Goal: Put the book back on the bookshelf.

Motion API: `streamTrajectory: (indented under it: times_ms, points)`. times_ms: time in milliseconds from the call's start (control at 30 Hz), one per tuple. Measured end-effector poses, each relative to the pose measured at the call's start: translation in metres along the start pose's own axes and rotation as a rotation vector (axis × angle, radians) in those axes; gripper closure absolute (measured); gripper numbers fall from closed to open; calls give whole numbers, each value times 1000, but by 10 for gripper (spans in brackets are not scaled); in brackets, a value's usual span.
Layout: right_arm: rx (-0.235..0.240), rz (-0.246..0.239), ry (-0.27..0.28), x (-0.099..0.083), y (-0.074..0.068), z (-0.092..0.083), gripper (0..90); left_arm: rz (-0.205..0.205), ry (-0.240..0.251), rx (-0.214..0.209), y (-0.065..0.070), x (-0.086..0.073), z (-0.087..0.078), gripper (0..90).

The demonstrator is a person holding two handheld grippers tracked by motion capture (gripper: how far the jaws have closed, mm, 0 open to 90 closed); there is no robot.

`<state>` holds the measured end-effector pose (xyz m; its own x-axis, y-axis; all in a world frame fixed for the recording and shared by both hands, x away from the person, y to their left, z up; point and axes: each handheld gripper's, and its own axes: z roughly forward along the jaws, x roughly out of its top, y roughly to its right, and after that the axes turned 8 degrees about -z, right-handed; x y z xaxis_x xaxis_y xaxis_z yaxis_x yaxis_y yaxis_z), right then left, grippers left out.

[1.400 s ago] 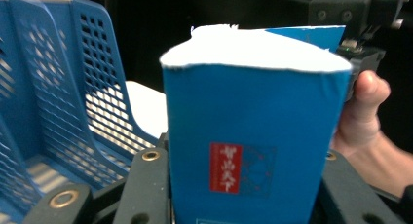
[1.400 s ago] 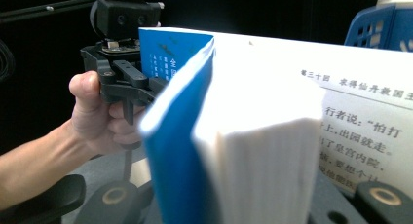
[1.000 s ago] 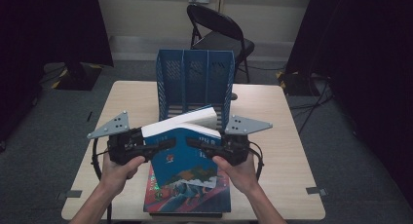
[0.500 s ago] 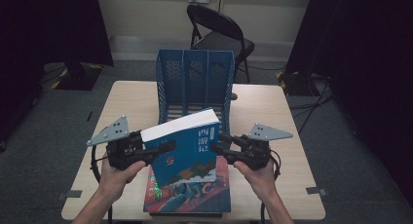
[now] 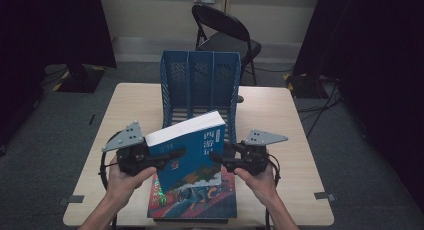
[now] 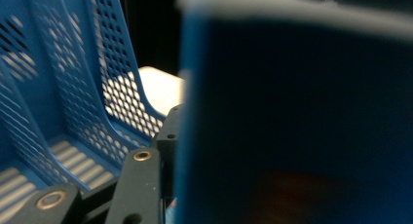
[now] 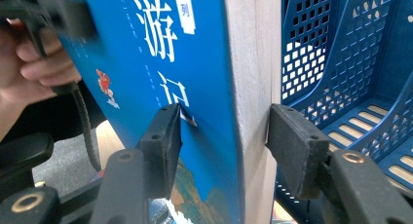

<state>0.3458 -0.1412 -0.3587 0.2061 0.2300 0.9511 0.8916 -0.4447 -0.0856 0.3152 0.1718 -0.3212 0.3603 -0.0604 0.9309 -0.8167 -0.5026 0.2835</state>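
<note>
1. Holding the blue book [image 5: 187, 145] tilted at frame centre, your left gripper [image 5: 150, 157] clamps its left edge.
2. Your right gripper [image 7: 221, 136] has just been opening; its jaws straddle the book's edge with a gap at the page side, and the book has tipped upright since a second ago.
3. The file rack [image 5: 200, 85] stands just behind, slots free; a second book [image 5: 192, 202] lies beneath.

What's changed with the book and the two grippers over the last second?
The right gripper has just opened its jaws off the blue book; they now straddle its edge, and it has dropped slightly. The left gripper still clamps the tilted book. The file rack and the lower book haven't moved.
</note>
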Motion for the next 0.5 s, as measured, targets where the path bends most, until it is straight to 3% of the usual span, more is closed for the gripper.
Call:
streamTrajectory:
  times_ms: [200,233,333,367,433,500]
  points:
    - [3,-3,4,-1,0,-2,486,-1,13,-1,-2,-2,4,529]
    - [0,-6,3,-1,0,-1,485,6,30,0,-2,-3,5,512]
    - [-3,-4,-2,-1,0,-1,486,9,18,-1,-2,-6,6,446]
    - [-5,-6,-4,-1,0,-1,486,20,13,6,-2,-7,6,466]
    - [-6,-6,-7,0,0,-1,486,10,16,36,-1,-7,6,475]
    - [-8,-6,-8,0,0,-1,487,6,28,40,-1,-6,6,491]
